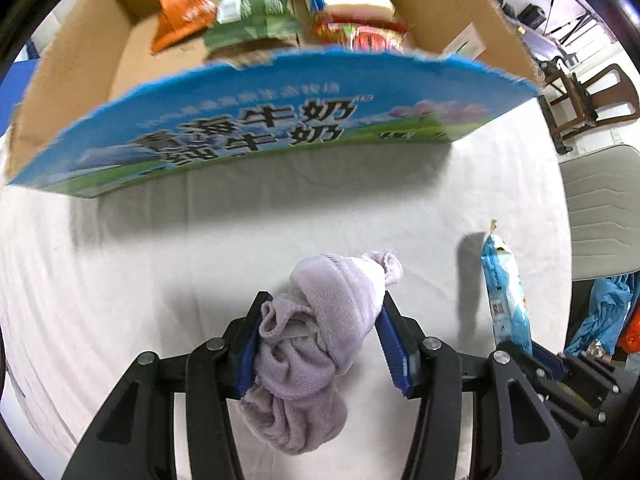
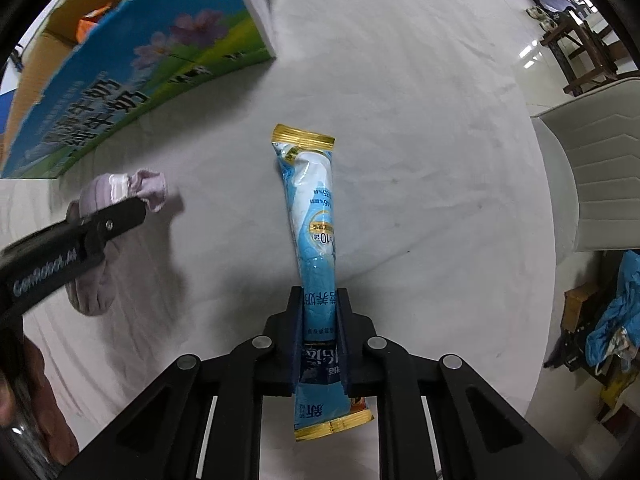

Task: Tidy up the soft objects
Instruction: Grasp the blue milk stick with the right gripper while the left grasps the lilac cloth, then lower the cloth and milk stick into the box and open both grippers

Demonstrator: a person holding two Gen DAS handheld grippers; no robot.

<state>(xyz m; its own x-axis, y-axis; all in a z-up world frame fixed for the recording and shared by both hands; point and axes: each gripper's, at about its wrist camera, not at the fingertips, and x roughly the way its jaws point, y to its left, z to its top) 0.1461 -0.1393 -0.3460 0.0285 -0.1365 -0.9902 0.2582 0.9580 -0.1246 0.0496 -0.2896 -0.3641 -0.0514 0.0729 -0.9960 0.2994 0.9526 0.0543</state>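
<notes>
While one carton [image 1: 256, 128] fills the upper frame, each of two tongs grips one soft thing over the white table [image 1: 120, 264].
Only the left view shows four packets inside the carton; left tongs [image 1: 320, 340] pinch a lilac cloth bundle [image 1: 316, 332] at lower centre. Right tongs [image 2: 319, 336] clamp a blue sachet [image 2: 314, 216], whose gold ends show only there.

A white cloth [image 2: 400, 160] covers the round table, wrinkled and evenly lit. At its right edge stands a pale grey chair [image 2: 592, 184] with a chevron-ribbed back. Farther right, dark wooden chairs [image 1: 588, 96] stand on a glossy light floor [image 2: 536, 68] that reflects overhead lights.
</notes>
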